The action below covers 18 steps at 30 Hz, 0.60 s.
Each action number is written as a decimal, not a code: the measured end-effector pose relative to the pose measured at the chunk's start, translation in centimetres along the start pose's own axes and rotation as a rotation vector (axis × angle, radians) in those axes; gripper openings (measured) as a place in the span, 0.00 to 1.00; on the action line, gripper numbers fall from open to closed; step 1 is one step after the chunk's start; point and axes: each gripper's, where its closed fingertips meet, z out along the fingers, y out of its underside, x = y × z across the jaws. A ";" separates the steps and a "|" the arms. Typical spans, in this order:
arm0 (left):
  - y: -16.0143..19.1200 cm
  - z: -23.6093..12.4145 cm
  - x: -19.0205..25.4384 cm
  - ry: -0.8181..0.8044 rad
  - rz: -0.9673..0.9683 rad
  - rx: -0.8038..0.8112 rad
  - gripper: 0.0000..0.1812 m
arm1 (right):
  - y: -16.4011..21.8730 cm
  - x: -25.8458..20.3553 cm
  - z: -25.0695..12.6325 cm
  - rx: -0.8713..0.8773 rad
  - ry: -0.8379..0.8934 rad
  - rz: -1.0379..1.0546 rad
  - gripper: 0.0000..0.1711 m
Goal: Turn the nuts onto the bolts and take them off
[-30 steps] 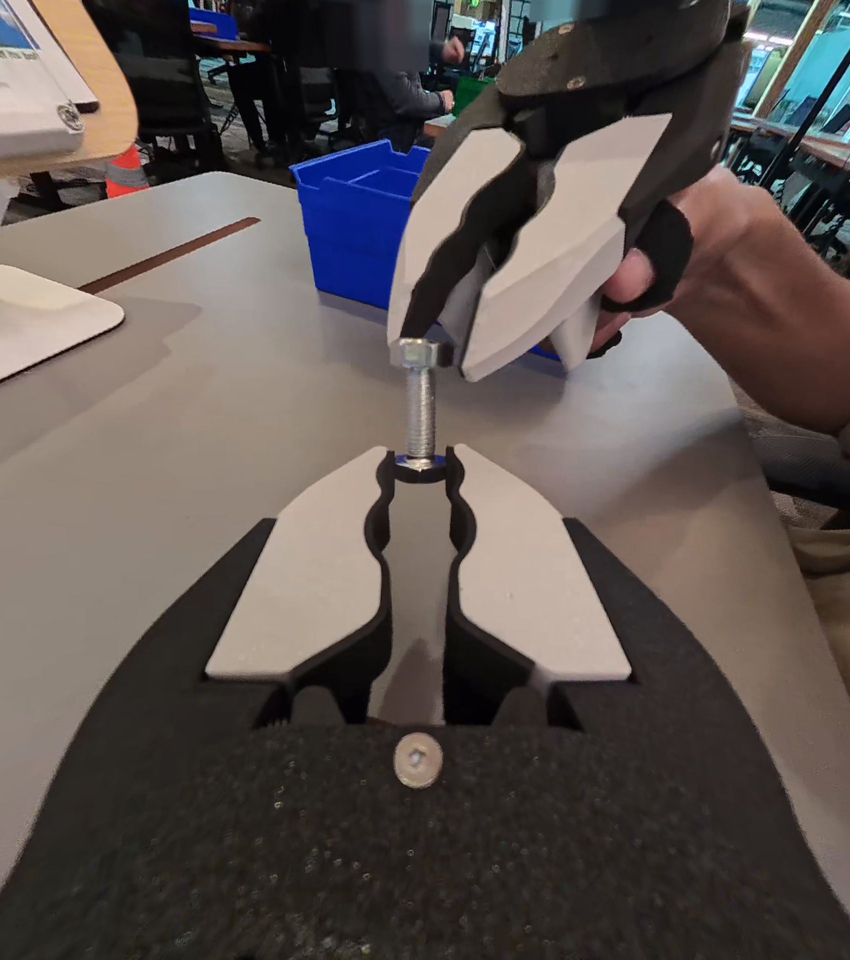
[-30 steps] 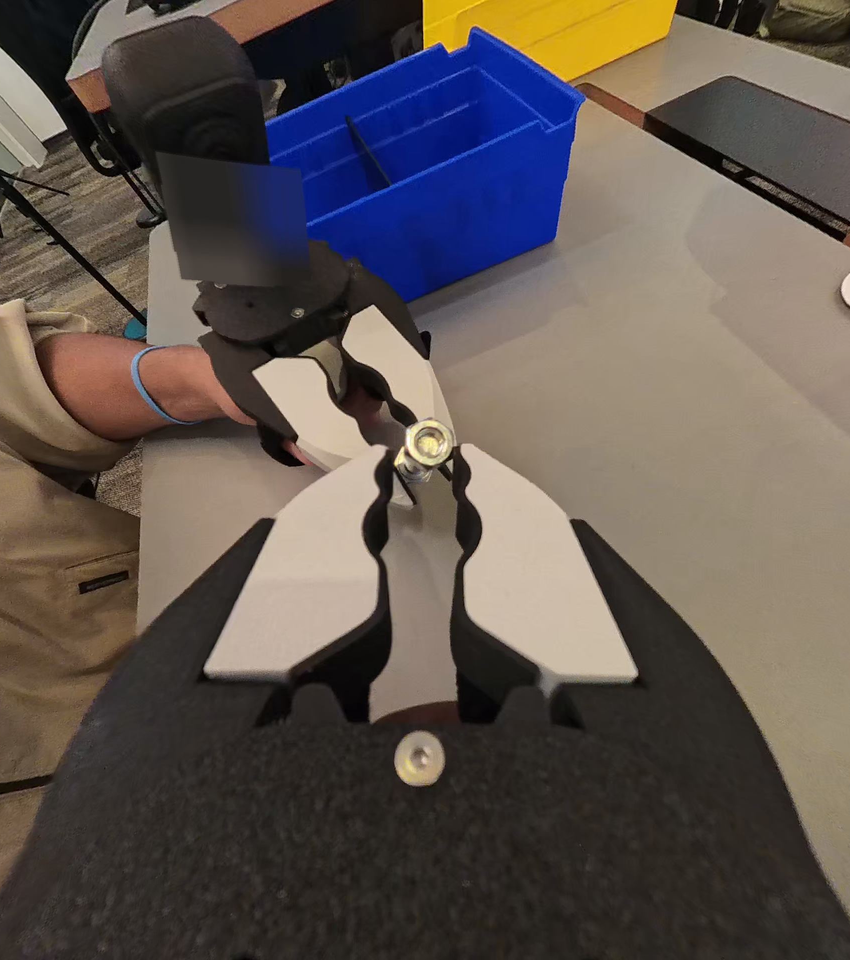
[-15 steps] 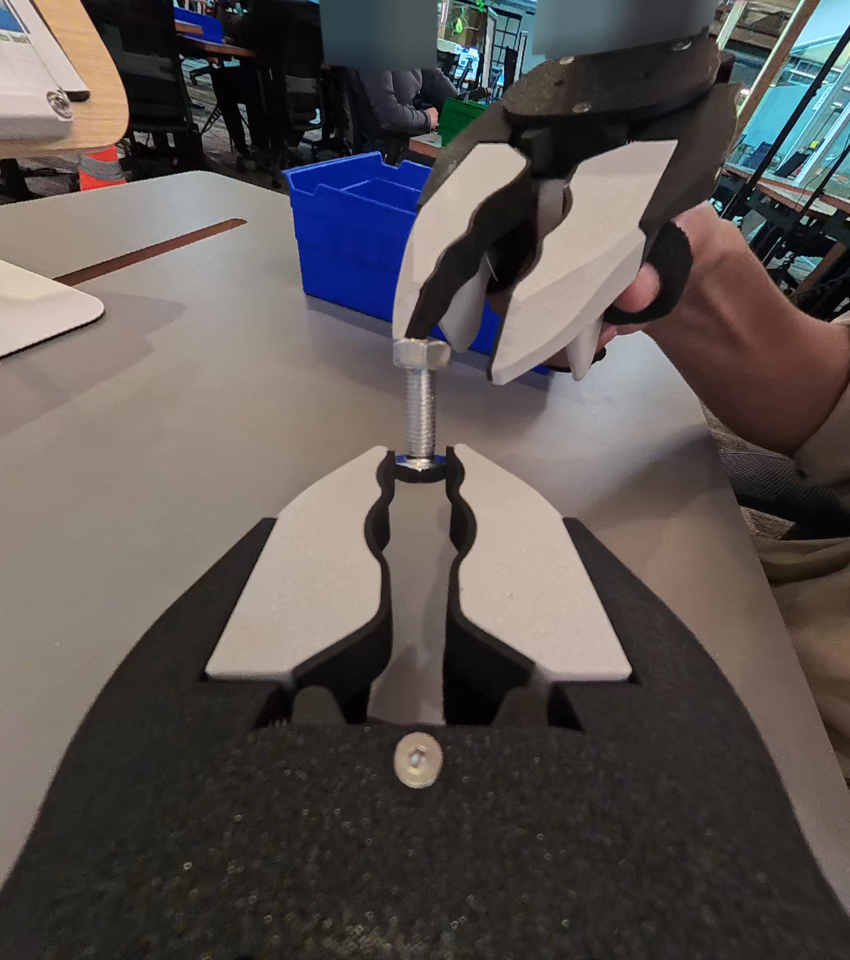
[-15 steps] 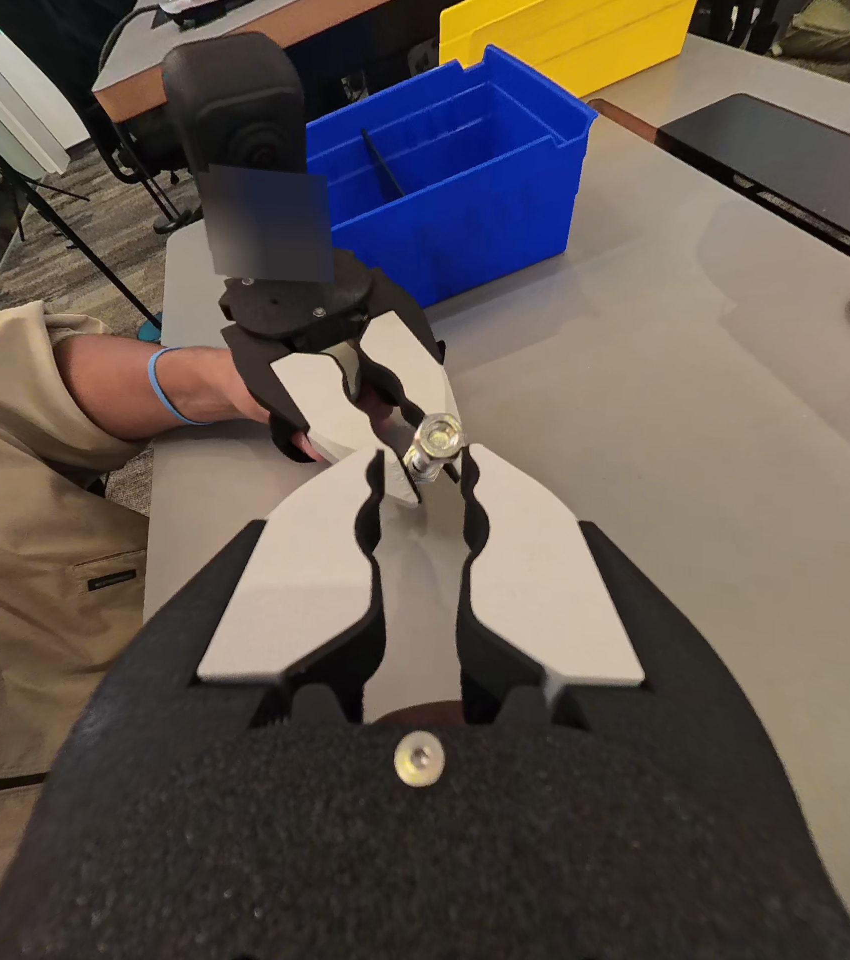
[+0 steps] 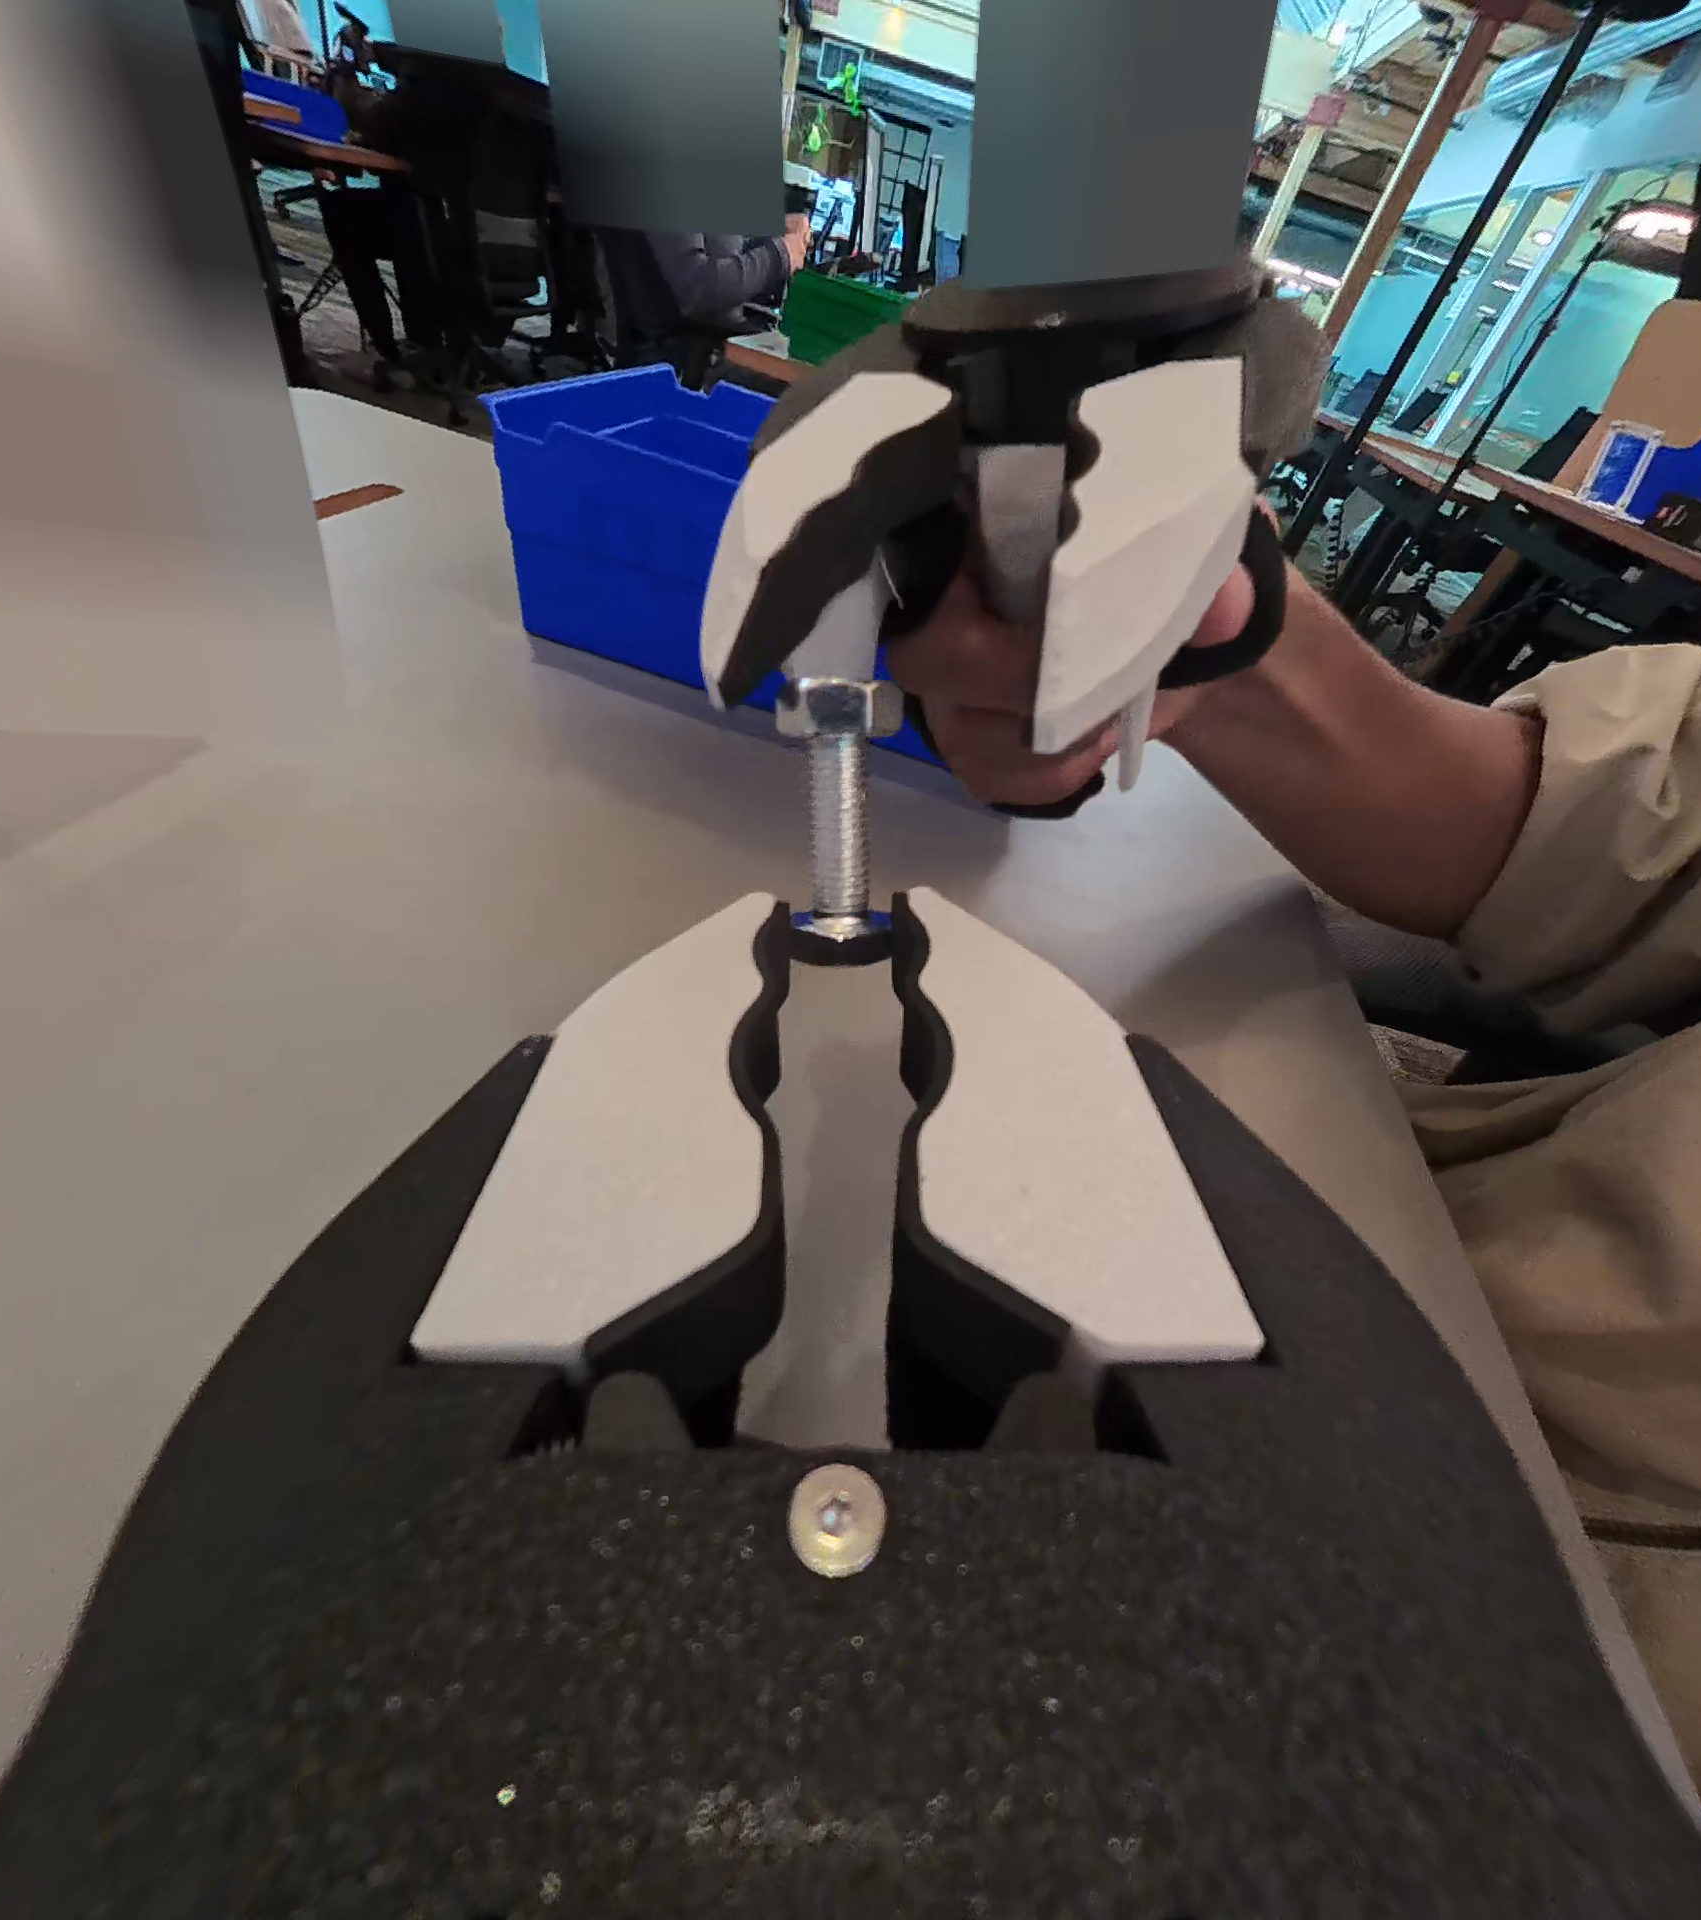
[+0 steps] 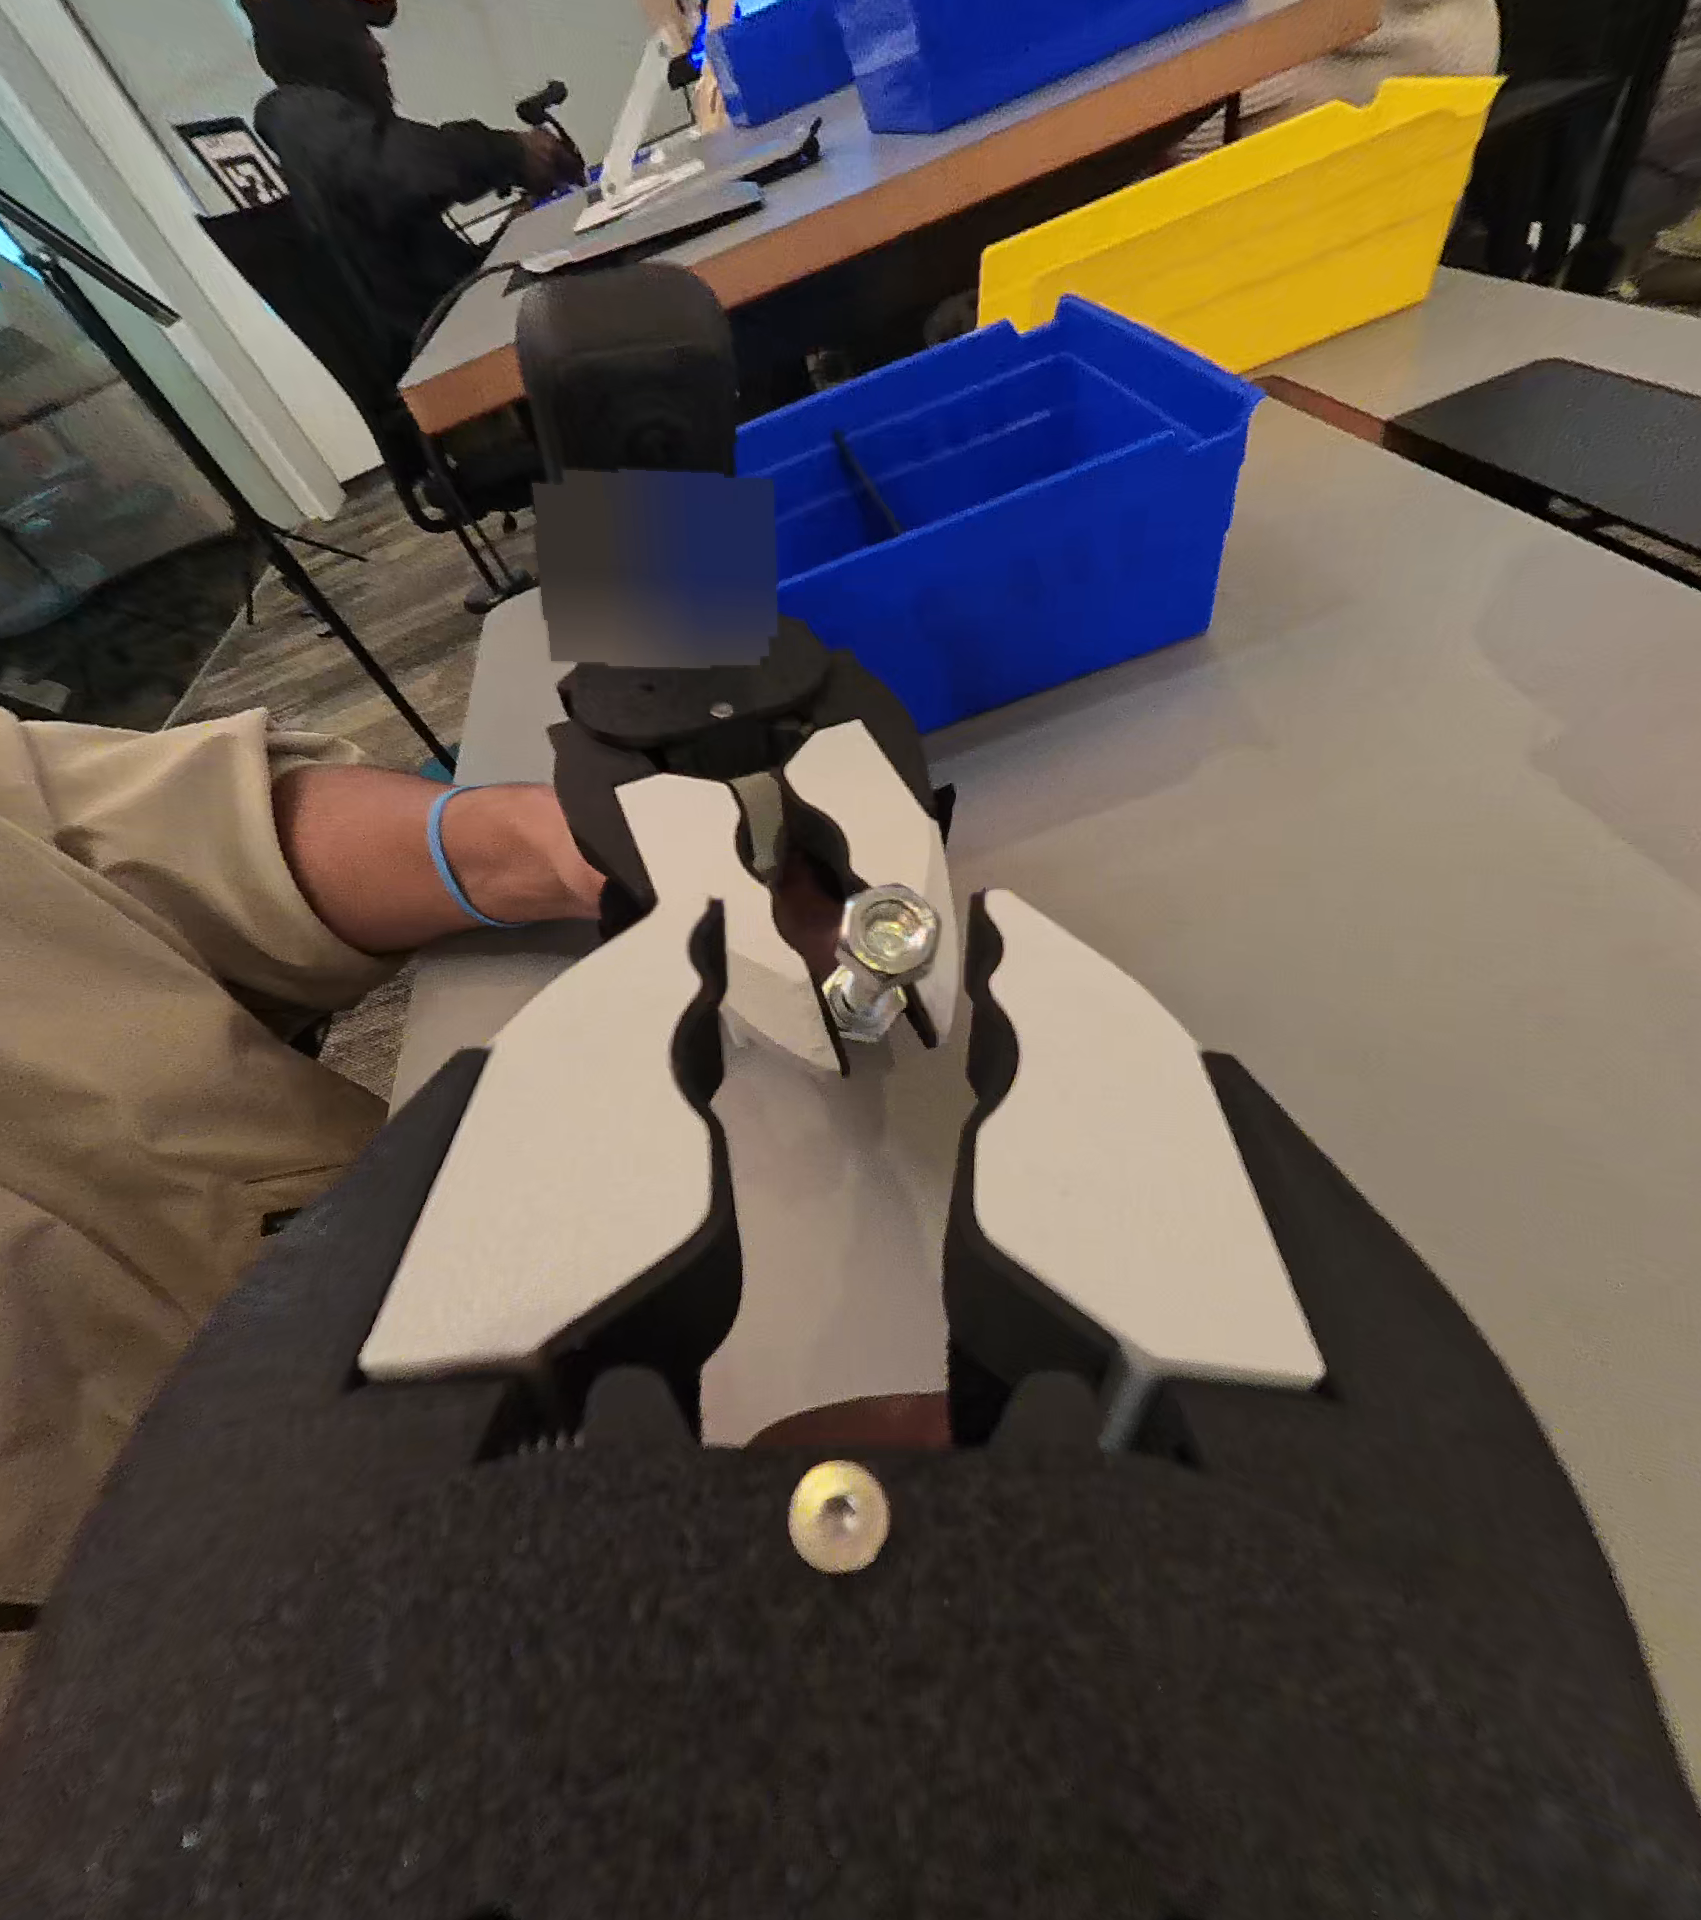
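Your left gripper [image 5: 841,920] pinches the bolt [image 5: 838,831] by its head, shaft upright. The nut [image 5: 838,710] tops it, just beneath your spread right gripper [image 6: 846,920], which is nearer it.

Left tongs [image 5: 838,920] have pale grey fingers on a speckled black body; right tongs [image 6: 844,914] match. Bolt [image 5: 839,821] and nut [image 5: 838,712] are shiny silver. Beyond the tongs, a bright blue bin [image 6: 1012,520], a yellow bin [image 6: 1241,218]; plain grey worktop [image 5: 254,987].
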 end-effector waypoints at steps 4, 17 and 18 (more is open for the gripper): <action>-0.1 -0.2 -0.3 -0.007 -0.017 0.006 0.10 | 0.3 -0.3 0.1 -0.009 0.019 -0.023 0.27; -0.4 -0.2 0.4 0.042 -0.015 0.019 0.10 | -0.6 -1.0 0.9 0.017 -0.001 -0.032 0.29; -0.3 -0.2 0.4 0.041 -0.017 0.019 0.10 | -0.6 -1.2 1.1 0.020 -0.008 -0.031 0.30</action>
